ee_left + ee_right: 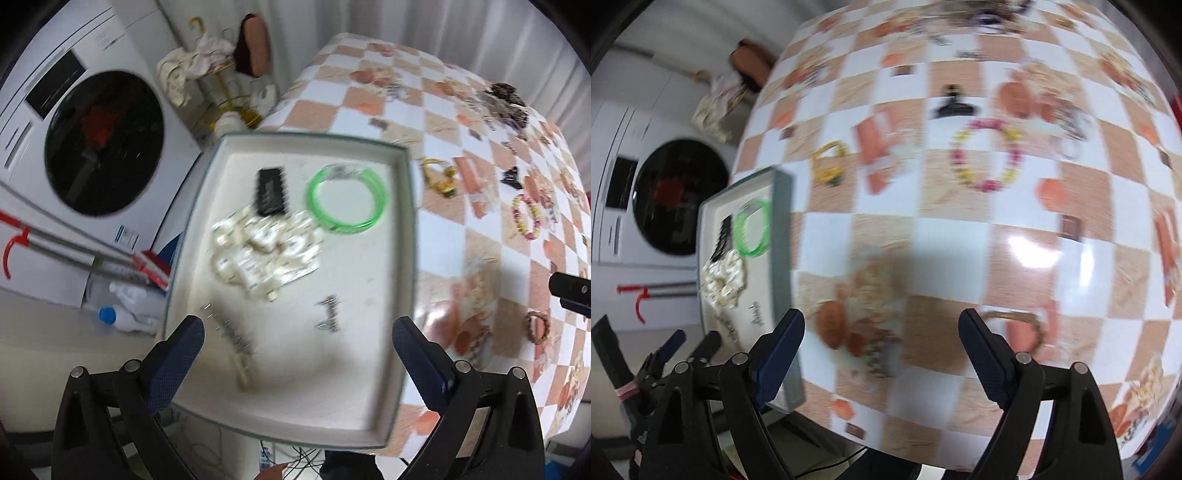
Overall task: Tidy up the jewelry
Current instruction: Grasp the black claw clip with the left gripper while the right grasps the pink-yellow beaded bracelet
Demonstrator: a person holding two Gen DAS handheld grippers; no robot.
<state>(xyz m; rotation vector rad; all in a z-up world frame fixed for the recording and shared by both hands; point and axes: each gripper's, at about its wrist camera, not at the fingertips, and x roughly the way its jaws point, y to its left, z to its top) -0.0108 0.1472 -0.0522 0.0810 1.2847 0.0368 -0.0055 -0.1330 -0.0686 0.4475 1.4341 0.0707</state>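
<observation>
A grey-rimmed white tray (408,236) lies at the table's left edge. It holds a green bangle (347,199), a black comb clip (271,192), a white pearl piece (264,251), a silver clip (328,314) and a silver hair comb (231,332). My left gripper (297,354) is open and empty above the tray's near end. My right gripper (881,350) is open and empty above the checkered table (1027,254). Loose on the table are a pink-yellow bead bracelet (986,158), a gold bangle (829,162), a black claw clip (953,103) and a brown bracelet (1034,325).
A washing machine (99,144) stands left of the table, with bottles (125,314) and a red-tipped pole (74,251) on the floor beside it. More jewelry (506,103) is piled at the table's far side. Cables lie on the floor under the tray's near edge.
</observation>
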